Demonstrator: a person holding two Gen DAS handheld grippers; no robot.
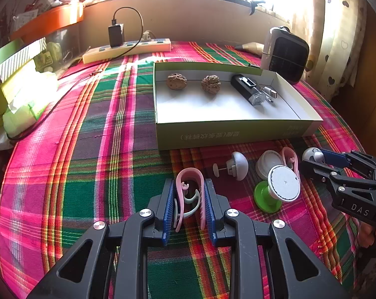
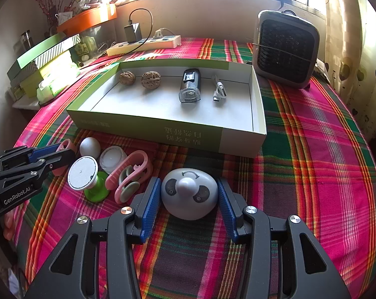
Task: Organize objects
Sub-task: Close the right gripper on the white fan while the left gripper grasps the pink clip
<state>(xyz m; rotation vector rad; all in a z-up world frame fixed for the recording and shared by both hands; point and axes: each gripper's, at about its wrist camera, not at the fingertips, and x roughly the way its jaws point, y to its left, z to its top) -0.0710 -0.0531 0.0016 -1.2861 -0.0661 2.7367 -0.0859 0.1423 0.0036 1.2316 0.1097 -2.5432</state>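
On the plaid cloth, my left gripper (image 1: 189,183) is shut on a pink clip (image 1: 190,174) that stands upright between the blue pads. My right gripper (image 2: 189,182) is shut on a grey panda-face dome (image 2: 189,194), one pad against each side. Between the grippers lie a second pink clip (image 2: 130,172), a green-and-white knob (image 2: 85,177), a white cap (image 2: 112,158) and a grey dome with a pin (image 1: 234,165). Behind them, the open green box (image 1: 237,132) holds two walnuts (image 1: 176,81), a black light (image 1: 247,88) and a USB cable (image 2: 219,92).
A small dark fan heater (image 2: 286,49) stands at the box's far right corner. A power strip (image 1: 128,49) with a charger lies along the back wall. Stacked boxes and a tissue pack (image 1: 26,99) crowd the left edge. A curtain hangs at the right.
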